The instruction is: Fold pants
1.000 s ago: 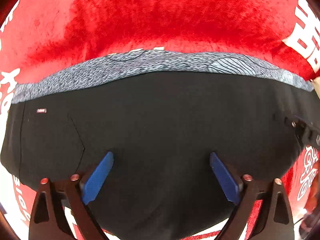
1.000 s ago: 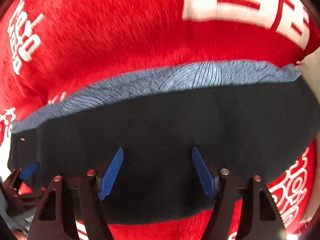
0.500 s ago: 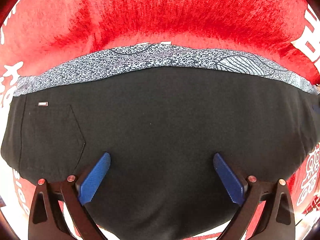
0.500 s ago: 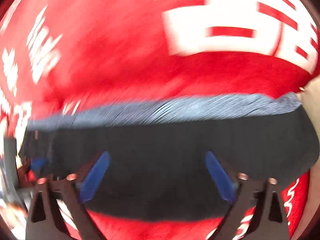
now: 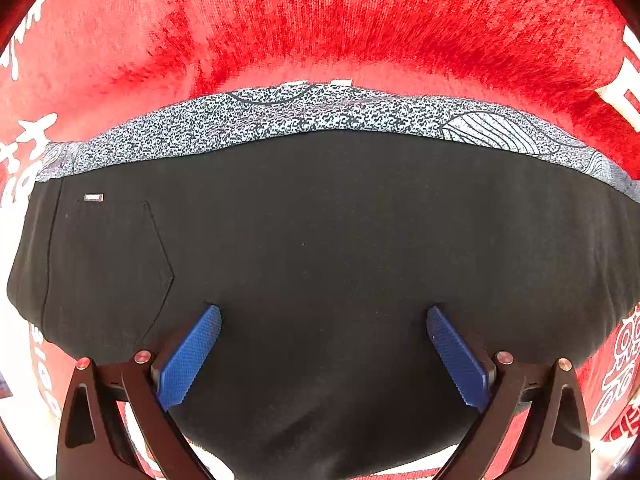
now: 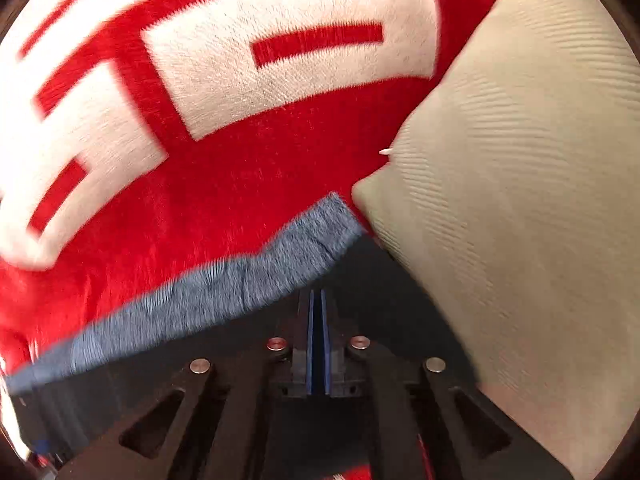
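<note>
The black pants (image 5: 320,248) lie folded on a red blanket, with a grey speckled band (image 5: 304,116) along their far edge and a back pocket at the left. My left gripper (image 5: 322,316) is open, its blue pads (image 5: 188,356) spread just above the black cloth. In the right wrist view the pants (image 6: 376,280) show dark with the grey band (image 6: 224,288) at their far edge. My right gripper (image 6: 318,300) has its blue pads together over the pants' right end; whether cloth is pinched between them cannot be told.
The red blanket (image 5: 320,20) with white characters (image 6: 240,60) covers the surface all around. A beige ribbed cushion (image 6: 520,200) lies against the pants' right end, close to my right gripper.
My right gripper has swung right toward the pants' end by the cushion and closed from wide open. My left gripper has stayed open and moved slightly closer to the pants.
</note>
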{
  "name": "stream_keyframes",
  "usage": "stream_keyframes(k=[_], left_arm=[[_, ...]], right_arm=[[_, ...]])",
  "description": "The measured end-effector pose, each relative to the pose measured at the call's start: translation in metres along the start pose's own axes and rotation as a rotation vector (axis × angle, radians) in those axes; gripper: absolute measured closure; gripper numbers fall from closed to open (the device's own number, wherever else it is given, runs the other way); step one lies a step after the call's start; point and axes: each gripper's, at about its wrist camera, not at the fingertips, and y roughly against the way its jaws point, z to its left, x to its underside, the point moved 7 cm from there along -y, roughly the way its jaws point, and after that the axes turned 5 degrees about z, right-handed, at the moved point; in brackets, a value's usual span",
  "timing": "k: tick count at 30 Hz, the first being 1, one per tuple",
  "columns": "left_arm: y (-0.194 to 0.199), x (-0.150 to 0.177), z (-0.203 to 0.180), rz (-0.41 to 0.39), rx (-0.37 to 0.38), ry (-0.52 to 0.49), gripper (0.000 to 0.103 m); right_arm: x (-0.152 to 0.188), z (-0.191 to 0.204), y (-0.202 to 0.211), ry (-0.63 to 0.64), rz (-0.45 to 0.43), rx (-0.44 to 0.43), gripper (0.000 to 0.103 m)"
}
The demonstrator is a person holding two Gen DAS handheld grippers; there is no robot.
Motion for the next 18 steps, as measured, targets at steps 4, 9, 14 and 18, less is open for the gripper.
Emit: stream_keyframes(k=[4, 9, 14, 18], left_arm=[[-0.001, 0.000, 0.000, 0.004, -0.010, 0.003, 0.000], [0.001, -0.002, -0.004, 0.001, -0.041, -0.026, 0.000], [0.003, -0.002, -0.007, -0.005, -0.070, -0.027, 0.000], [0.005, -0.003, -0.011, -0.016, -0.101, -0.037, 0.000]], right_arm=[[0.049, -0.001, -0.009, 0.063, 0.058, -0.001, 0.085], [0.069, -0.002, 0.012, 0.023, -0.006, -0.005, 0.081], [0.099, -0.004, 0.039, -0.046, -0.014, -0.103, 0.035], [0.118, -0.008, 0.044, -0.104, 0.025, -0.166, 0.035]])
